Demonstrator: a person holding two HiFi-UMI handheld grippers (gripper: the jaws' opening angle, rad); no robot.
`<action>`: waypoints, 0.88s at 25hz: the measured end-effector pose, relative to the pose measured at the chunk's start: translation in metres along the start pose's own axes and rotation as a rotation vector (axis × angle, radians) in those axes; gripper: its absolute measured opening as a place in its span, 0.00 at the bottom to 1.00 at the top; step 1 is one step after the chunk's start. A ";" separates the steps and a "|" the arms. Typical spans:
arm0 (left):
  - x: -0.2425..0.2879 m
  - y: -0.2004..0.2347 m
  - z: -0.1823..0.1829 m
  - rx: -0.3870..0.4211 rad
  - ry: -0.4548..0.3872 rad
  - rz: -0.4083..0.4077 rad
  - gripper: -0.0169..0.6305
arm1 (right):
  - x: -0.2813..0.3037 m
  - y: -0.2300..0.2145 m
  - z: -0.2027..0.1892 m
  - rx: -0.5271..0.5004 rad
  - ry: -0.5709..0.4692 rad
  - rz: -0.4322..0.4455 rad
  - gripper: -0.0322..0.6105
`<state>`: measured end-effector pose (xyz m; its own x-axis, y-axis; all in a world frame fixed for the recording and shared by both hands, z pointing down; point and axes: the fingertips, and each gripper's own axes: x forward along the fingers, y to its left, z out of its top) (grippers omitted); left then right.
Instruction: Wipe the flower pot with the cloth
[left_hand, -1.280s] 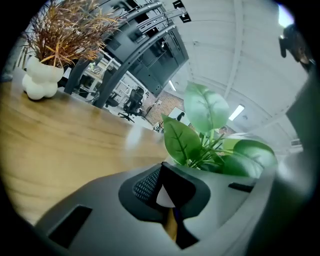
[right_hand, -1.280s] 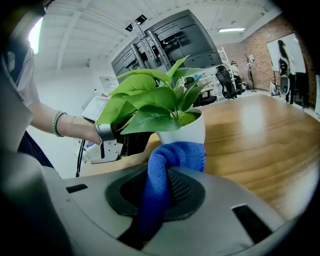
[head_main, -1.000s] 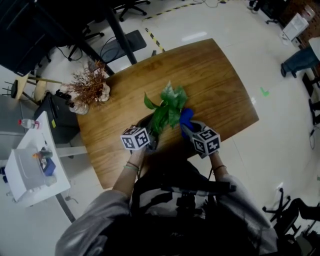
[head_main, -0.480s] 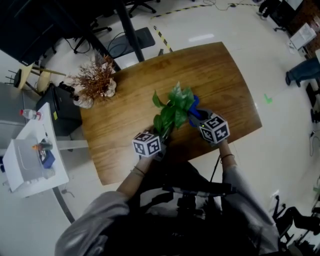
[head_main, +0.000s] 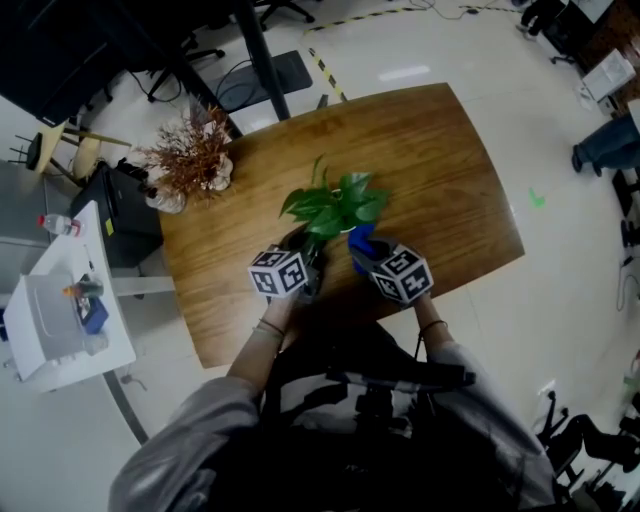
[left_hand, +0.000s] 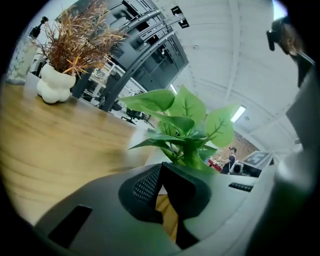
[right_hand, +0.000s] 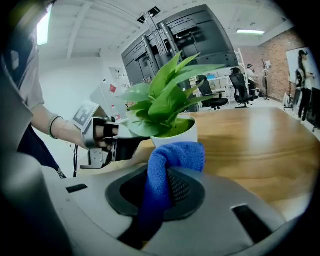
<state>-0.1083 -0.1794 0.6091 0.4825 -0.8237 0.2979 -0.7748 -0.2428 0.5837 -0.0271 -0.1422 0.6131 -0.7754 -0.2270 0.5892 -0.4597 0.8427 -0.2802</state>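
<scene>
right claw (right_hand: 162, 192) clamped on cloth (right_hand: 175, 155) | flower pot (right_hand: 176, 137) just behind

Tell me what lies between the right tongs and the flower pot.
Only the blue cloth: in the right gripper view the right tongs clamp it, its bunched end just before the white flower pot.

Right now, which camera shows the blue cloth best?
The right gripper view: the blue cloth fills the middle, pinched in the right tongs, in front of the flower pot. The head view shows only a small blue patch beside the pot. The left gripper view does not show it.
</scene>
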 end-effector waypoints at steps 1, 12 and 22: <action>0.001 0.006 0.003 -0.004 -0.006 0.010 0.04 | 0.005 0.005 -0.002 0.000 0.008 0.011 0.14; 0.008 0.021 0.017 -0.034 -0.039 0.024 0.04 | -0.003 -0.003 -0.006 0.072 -0.007 -0.017 0.14; 0.001 0.003 -0.002 -0.059 -0.015 -0.010 0.03 | -0.025 -0.071 0.042 -0.069 -0.034 -0.119 0.14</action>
<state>-0.1096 -0.1807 0.6128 0.4834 -0.8291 0.2811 -0.7444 -0.2203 0.6304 0.0070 -0.2164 0.5864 -0.7320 -0.3424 0.5891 -0.5191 0.8402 -0.1566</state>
